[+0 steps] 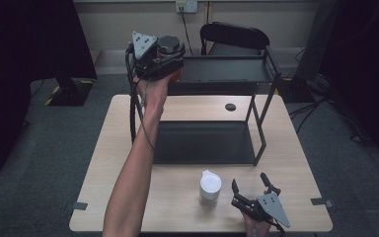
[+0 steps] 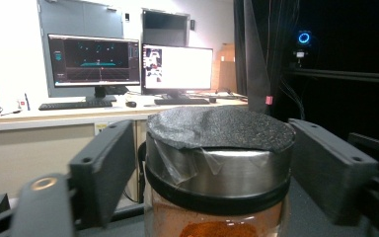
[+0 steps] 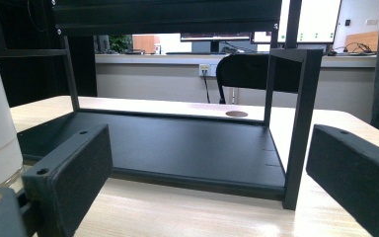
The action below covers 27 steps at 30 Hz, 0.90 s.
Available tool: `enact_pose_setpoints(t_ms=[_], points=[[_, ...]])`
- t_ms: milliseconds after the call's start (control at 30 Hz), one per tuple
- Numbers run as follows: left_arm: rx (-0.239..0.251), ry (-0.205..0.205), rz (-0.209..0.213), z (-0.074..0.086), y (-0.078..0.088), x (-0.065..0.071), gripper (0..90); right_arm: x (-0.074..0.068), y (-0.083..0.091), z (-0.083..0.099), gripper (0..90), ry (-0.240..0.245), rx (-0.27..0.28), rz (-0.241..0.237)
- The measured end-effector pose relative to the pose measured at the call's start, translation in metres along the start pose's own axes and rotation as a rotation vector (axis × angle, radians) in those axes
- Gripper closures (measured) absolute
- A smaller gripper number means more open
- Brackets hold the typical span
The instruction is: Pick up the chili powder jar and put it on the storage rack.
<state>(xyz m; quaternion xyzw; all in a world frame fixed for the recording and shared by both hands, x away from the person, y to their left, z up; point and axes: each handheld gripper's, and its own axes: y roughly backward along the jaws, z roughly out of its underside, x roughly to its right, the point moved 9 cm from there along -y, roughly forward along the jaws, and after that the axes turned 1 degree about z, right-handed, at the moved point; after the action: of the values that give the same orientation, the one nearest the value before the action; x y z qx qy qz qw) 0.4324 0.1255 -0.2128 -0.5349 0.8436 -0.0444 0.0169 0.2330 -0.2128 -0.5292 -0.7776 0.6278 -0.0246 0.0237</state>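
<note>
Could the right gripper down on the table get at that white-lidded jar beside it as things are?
Probably yes. The right gripper rests on the table with jaws open, and the white-lidded jar stands just to its left with nothing between them.

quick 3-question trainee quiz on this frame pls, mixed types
1. True or false: the left tool presses its pads on the spice jar.
2. Where does the white-lidded jar stand? A) top shelf B) table, left of the right tool C) bottom shelf
3. What stands between the right tool's jaws?

Key: 1 false, pads stand apart from it; 2 B; 3 nothing, they face the black rack.
</note>
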Motion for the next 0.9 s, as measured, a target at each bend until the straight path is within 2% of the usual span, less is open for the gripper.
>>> enact_pose_setpoints(t_ms=[167, 300, 433, 500, 767, 900], points=[[0.012, -0.005, -0.016, -0.001, 0.007, 0.004, 2.9, 0.0, 0.0, 0.0, 2.8, 0.001, 0.001, 0.0], [0.02, -0.009, -0.002, -0.002, 0.013, 0.005, 0.0, 0.0, 0.0, 0.0, 2.8, 0.001, 0.001, 0.0], [0.047, -0.011, 0.016, 0.004, 0.022, 0.005, 0.0, 0.0, 0.0, 0.0, 2.8, 0.001, 0.001, 0.0], [0.044, -0.027, 0.014, 0.008, 0.026, 0.005, 0.0, 0.0, 0.0, 0.0, 2.8, 0.001, 0.001, 0.001], [0.055, -0.015, 0.022, 0.022, 0.04, 0.004, 0.0, 0.0, 0.0, 0.0, 2.9, 0.001, 0.001, 0.002], [0.045, -0.037, 0.034, 0.027, 0.047, 0.005, 0.0, 0.0, 0.0, 0.0, 2.9, 0.001, 0.001, 0.002]])
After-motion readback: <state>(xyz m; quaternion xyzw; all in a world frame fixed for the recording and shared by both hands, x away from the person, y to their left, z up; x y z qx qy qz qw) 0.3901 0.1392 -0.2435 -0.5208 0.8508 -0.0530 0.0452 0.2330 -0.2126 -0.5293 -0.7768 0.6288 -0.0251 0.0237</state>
